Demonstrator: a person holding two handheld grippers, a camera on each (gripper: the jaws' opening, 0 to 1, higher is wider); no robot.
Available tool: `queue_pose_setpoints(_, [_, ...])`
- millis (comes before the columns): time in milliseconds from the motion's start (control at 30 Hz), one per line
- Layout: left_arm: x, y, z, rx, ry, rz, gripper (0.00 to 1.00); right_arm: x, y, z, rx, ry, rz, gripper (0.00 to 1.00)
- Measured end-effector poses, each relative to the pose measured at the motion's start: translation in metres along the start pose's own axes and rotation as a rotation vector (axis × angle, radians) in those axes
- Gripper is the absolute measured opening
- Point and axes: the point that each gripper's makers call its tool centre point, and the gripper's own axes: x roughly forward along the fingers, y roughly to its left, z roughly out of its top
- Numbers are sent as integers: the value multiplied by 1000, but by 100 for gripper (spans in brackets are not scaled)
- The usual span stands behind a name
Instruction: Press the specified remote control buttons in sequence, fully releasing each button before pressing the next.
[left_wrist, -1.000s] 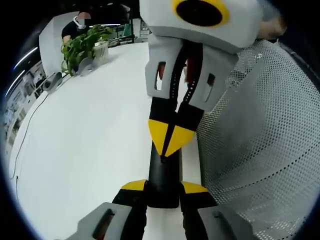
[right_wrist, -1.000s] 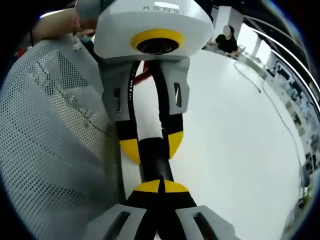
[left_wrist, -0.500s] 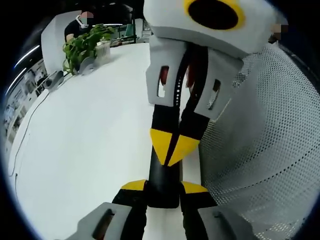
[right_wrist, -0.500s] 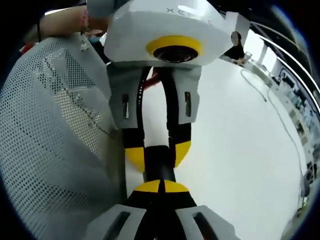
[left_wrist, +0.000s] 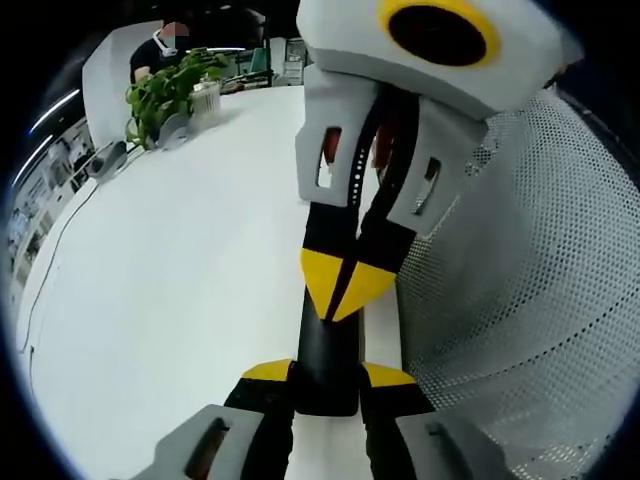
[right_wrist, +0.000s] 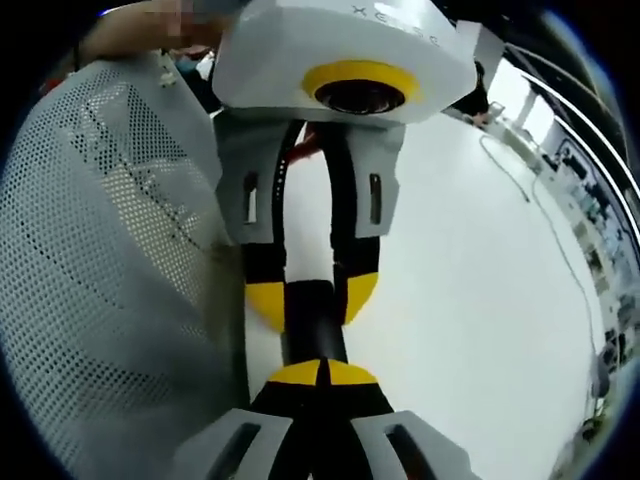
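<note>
remote control (left_wrist: 327, 370) sits low in the centre of the left gripper view as a slim, glossy black bar, lying lengthwise up the frame above the white table (left_wrist: 170, 290); its top face is plain dark from this angle and no buttons can be made out (too foreshortened and shaded to tell). the left gripper (left_wrist: 327, 373) has its yellow-tipped jaws closed against the bar's two long sides near its lower end, holding it. coming down from the top of that frame, the right gripper (left_wrist: 346, 292) has its two yellow tips drawn together into one point, closed, resting on the upper end of the bar. in the right gripper view the same black bar (right_wrist: 312, 325) runs up the middle of the frame; the right gripper (right_wrist: 320, 373) shows its yellow pads meeting edge to edge over the bar's near end, and the left gripper (right_wrist: 312, 300) reaches down from the top with a yellow pad on each side of the bar. a white perforated mesh sleeve (left_wrist: 520, 280) covers the right half of the left gripper view and appears again at the left of the right gripper view (right_wrist: 110, 260). a leafy green plant (left_wrist: 165, 90) stands at the table's far edge in the upper left of the left gripper view, and a thin dark cable (right_wrist: 545, 220) trails across the table at the right of the right gripper view.
</note>
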Motion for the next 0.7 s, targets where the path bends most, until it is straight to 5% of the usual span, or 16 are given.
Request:
queue_pose_setpoints(200, [0,1,0,-5,-9,-6,26,2,1,1,-214,49,-22,0])
queue_pose_setpoints(600, [0,1,1,-27,-23,-13,26,3,-1,1,-127,37,-22,0])
queue_pose_setpoints(700, [0,1,1,-23,-21,-11,26,3,-2,2,-49,16,-19,0])
